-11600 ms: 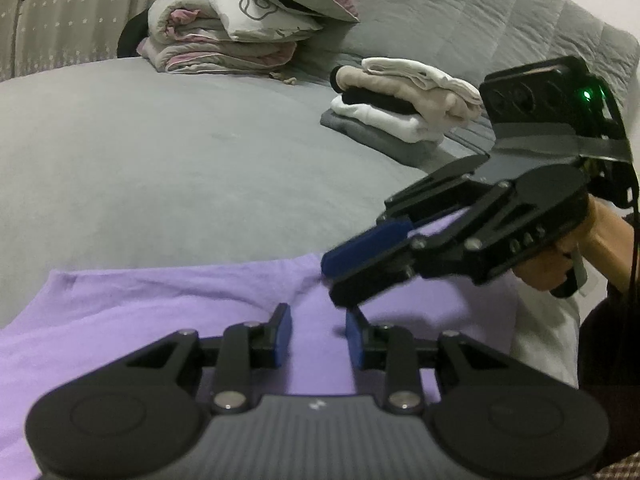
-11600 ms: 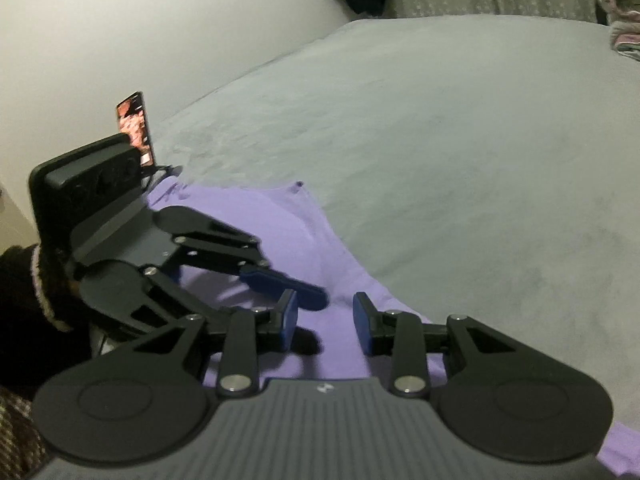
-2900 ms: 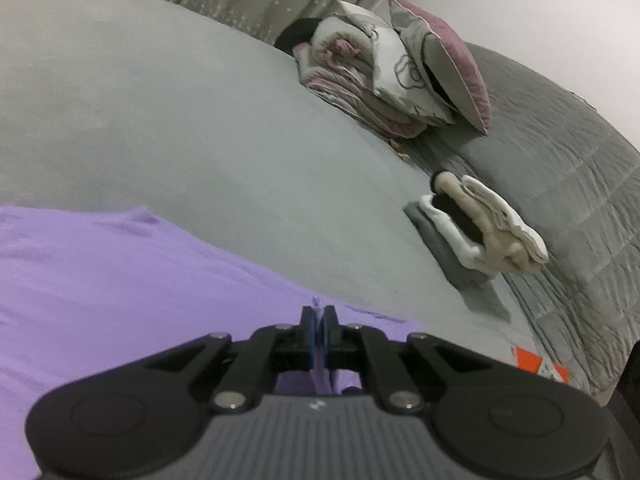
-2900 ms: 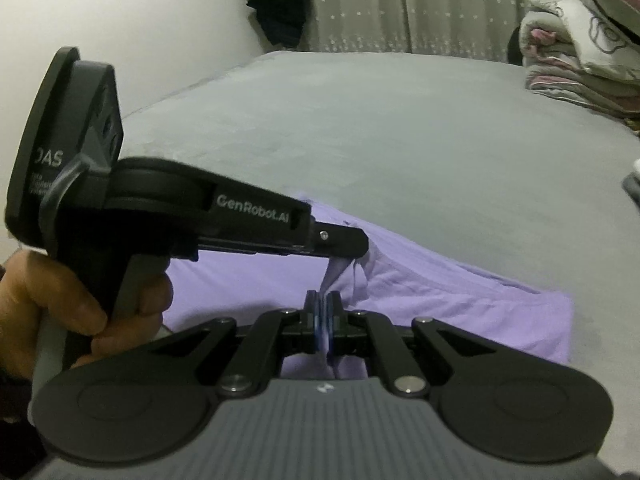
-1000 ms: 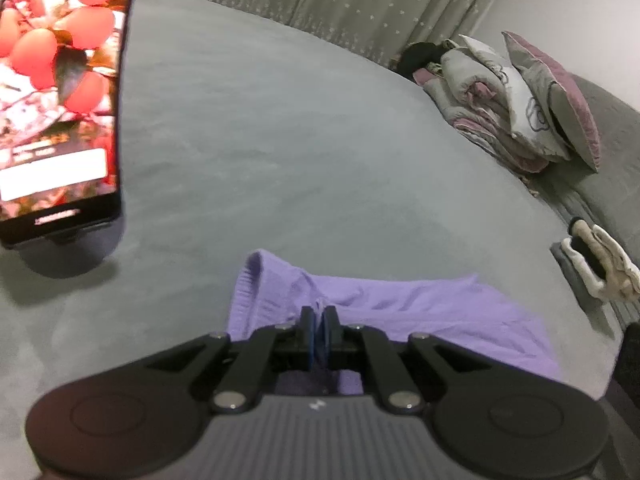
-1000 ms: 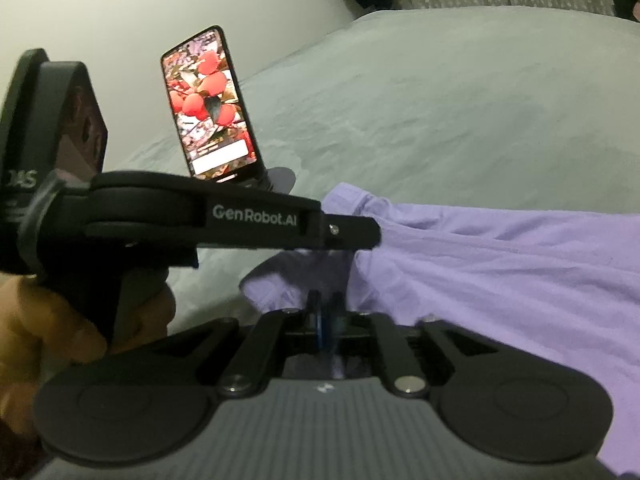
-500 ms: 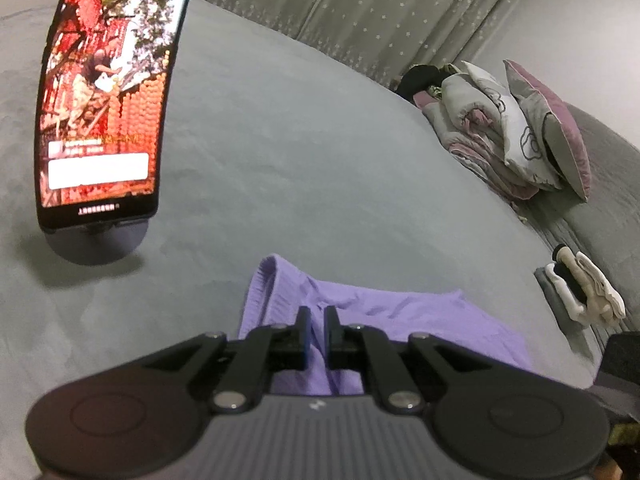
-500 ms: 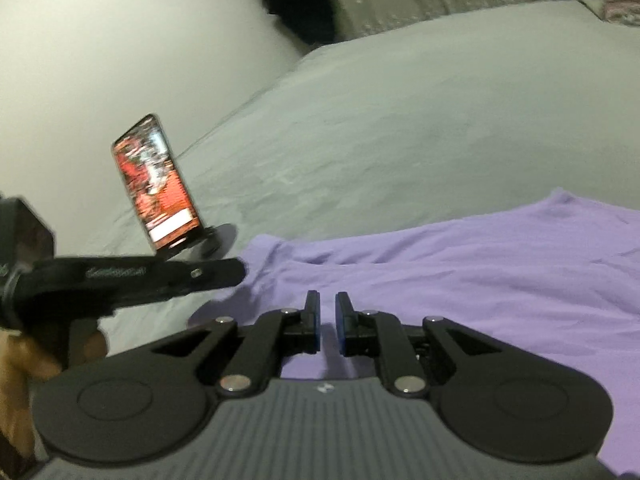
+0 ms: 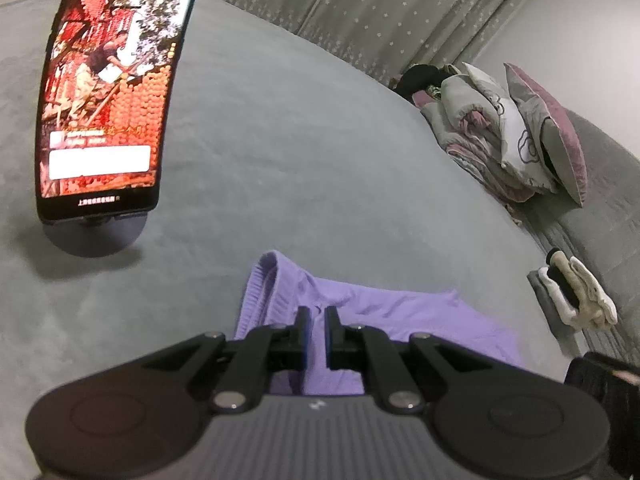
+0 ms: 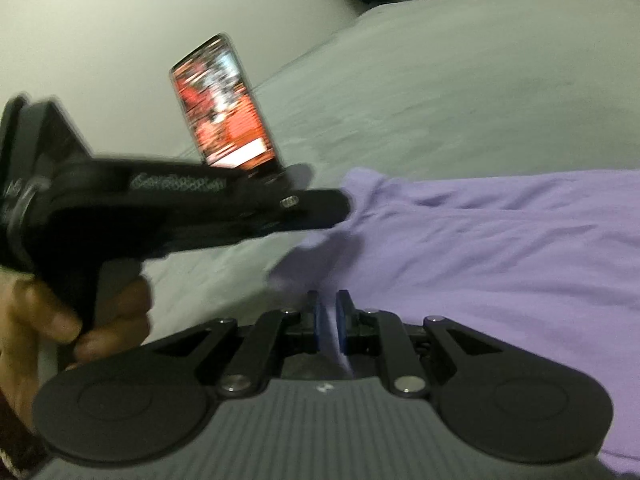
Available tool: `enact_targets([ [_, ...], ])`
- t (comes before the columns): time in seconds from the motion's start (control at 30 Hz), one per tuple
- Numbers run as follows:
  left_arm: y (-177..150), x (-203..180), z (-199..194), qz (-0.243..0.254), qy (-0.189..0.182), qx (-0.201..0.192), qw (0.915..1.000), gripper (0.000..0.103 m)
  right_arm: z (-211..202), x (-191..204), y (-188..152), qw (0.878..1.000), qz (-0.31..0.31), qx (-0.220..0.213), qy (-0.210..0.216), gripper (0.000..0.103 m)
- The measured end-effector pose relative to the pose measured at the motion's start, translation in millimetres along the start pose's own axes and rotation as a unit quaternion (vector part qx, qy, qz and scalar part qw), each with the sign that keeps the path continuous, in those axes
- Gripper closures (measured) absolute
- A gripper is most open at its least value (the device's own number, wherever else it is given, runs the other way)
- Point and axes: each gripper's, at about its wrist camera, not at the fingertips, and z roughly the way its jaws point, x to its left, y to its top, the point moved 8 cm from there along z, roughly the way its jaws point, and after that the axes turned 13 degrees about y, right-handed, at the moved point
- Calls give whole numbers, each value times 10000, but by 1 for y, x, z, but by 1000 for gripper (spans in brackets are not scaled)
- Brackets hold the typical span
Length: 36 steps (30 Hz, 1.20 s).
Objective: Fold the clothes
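Right wrist view is motion-blurred. Purple shirt [image 9: 360, 316] lies on the grey bed [image 9: 300, 160], near edge hidden behind both tools. Left gripper [image 9: 315, 334]: narrow gap, nothing pinched; a second ago it was clamped on the cloth. Right gripper [image 10: 330, 326]: slightly apart too, fabric between the pads, contact unclear. Phone [image 9: 108, 92] stands on its stand beside the shirt.

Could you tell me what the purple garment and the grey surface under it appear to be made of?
The purple garment looks like soft matte knit, probably cotton jersey, with a ribbed hem. The grey surface looks like short-pile plush or fleece: faintly mottled, no sheen.
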Motion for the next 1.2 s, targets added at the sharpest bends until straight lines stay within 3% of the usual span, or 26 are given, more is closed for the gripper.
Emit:
enact_targets([
  [0.27, -11, -15, 14, 51, -430, 107, 9990, 98, -9, -7, 4, 9996, 260, 45, 51, 88],
  [0.43, -24, -17, 30, 417, 21, 53, 9991, 95, -29, -15, 9, 9996, 161, 126, -218, 87],
  [0.5, -27, -17, 27, 642, 129, -89, 9978, 94, -42, -19, 10, 9993, 59, 116, -340, 83],
  [0.57, -28, -17, 24, 857, 251, -227, 9957, 94, -57, -25, 13, 9988, -17, 79, -474, 68],
  [0.6, -29, -16, 21, 949, 333, -291, 9945, 94, -67, -29, 14, 9985, -56, 53, -549, 66],
  [0.77, -32, -15, 5, 1057, 487, -517, 9919, 86, -108, -47, 26, 9945, -286, 7, -1011, 65],
  [0.83, -32, -19, -1, 1027, 460, -594, 9919, 78, -123, -58, 31, 9910, -349, 13, -1291, 65],
  [1.0, -38, -53, -9, 1342, 107, -771, 9879, 73, -168, -95, 39, 9803, -139, -186, -1962, 61],
  [1.1, -48, -81, -4, 1624, -147, -706, 9841, 66, -191, -120, 38, 9737, 94, -402, -2240, 57],
  [1.2, -61, -110, 5, 1924, -370, -589, 9789, 66, -206, -143, 34, 9663, 330, -426, -2519, 57],
])
